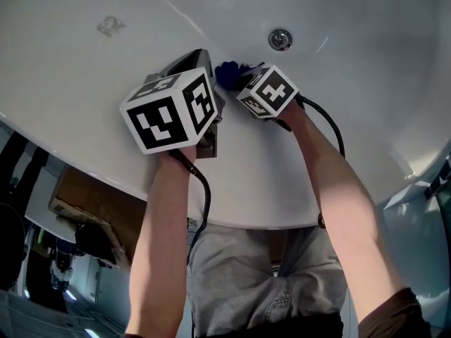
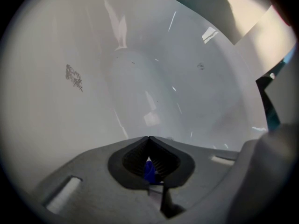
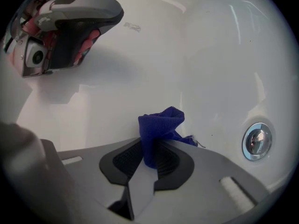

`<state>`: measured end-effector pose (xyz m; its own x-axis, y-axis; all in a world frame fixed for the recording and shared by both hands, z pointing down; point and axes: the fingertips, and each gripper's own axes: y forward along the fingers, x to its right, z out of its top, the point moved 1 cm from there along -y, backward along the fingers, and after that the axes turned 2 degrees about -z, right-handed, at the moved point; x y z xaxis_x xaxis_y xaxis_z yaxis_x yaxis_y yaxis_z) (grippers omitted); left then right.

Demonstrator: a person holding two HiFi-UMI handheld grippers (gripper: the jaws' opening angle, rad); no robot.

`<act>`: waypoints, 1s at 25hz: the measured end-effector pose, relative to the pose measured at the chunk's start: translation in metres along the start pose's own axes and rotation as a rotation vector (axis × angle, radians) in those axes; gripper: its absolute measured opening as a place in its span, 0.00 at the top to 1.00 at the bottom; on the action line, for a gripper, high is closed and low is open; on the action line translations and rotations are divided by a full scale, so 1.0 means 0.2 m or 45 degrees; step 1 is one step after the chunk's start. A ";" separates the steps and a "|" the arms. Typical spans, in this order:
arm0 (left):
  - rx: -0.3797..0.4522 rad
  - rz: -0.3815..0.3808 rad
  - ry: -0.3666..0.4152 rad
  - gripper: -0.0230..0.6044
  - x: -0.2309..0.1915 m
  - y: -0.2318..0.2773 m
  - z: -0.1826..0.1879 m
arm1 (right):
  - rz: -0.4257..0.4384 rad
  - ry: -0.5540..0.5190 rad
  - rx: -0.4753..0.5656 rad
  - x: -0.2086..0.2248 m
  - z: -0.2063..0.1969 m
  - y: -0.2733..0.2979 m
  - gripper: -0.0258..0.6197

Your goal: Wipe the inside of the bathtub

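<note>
The white bathtub (image 1: 366, 90) fills the head view, with its round metal drain (image 1: 280, 39) on the far wall. My right gripper (image 1: 238, 76) is shut on a crumpled blue cloth (image 1: 227, 72), which stands up out of the jaws (image 3: 161, 125) just above the tub wall, left of the drain (image 3: 256, 141). My left gripper (image 1: 199, 55) hovers close on the cloth's left, its jaw tips meeting (image 2: 148, 141). Only a blue sliver (image 2: 149, 171) shows through the hollow between its pads. A grey smudge (image 1: 110, 25) marks the tub wall at the far left.
The tub's near rim (image 1: 232, 217) curves across in front of the person's body. Below it at the left sits a cardboard box (image 1: 84, 196). The smudge (image 2: 74, 77) lies up and left of the left gripper. The left gripper's body (image 3: 60, 22) fills the right gripper view's top left.
</note>
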<state>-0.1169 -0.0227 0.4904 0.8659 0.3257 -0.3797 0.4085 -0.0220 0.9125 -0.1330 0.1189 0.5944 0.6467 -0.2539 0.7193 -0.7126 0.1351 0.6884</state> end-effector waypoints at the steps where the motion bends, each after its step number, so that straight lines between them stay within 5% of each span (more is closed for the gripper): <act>1: 0.003 -0.001 -0.003 0.96 0.00 -0.01 0.00 | 0.007 -0.003 0.001 -0.02 0.00 -0.01 0.86; 10: 0.016 0.039 0.038 0.96 0.02 -0.08 0.01 | 0.151 -0.164 -0.009 -0.24 -0.05 -0.11 0.86; 25: 0.001 0.121 0.033 0.96 0.01 -0.20 -0.02 | 0.260 -0.228 0.054 -0.62 -0.11 -0.31 0.86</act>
<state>-0.1322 -0.0175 0.4532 0.8929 0.3463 -0.2877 0.3254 -0.0547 0.9440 -0.1630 0.1629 0.4654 0.4328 -0.3915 0.8121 -0.8365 0.1615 0.5236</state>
